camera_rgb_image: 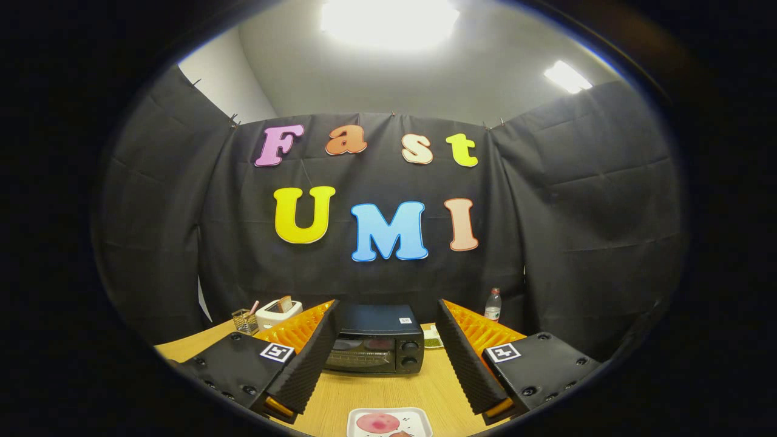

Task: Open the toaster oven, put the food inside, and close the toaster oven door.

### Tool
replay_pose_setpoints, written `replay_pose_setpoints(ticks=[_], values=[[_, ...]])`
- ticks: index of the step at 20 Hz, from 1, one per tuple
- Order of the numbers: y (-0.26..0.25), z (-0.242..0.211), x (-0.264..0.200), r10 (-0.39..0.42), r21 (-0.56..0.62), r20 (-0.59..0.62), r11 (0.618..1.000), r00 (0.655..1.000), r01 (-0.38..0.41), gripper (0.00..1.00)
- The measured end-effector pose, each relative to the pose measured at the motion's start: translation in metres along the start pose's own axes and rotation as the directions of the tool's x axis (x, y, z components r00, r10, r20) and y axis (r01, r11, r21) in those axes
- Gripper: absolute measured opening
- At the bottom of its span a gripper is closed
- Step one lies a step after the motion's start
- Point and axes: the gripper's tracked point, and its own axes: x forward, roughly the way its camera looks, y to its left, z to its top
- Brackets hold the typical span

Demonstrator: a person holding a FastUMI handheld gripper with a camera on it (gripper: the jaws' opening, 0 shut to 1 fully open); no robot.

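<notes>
A black toaster oven point(377, 342) stands on the wooden table point(388, 391) beyond my fingers, its glass door shut and two knobs on its right side. Nearer, between and just below my fingers, lies a white plate point(357, 425) with pink round food point(377, 422) and a second brownish piece point(400, 434) on it. My gripper point(388, 364) is open wide, held above the table, with nothing between its fingers. The oven sits framed in the gap between the two fingers.
A white toaster point(278, 312) with bread in it and a small wire basket point(244, 321) stand at the back left. A plastic bottle point(493, 305) stands at the back right. A small dish with something green point(432, 341) lies right of the oven.
</notes>
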Motion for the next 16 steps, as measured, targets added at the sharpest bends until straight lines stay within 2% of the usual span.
replay_pose_setpoints(ticks=[8, 16], values=[[0.027, -0.01, 0.036, 0.028, 0.041, -0.035, 0.999, 0.999, -0.026, 0.99], [0.068, -0.038, 0.102, 0.092, 0.044, -0.083, 0.995, 0.992, -0.089, 0.99]])
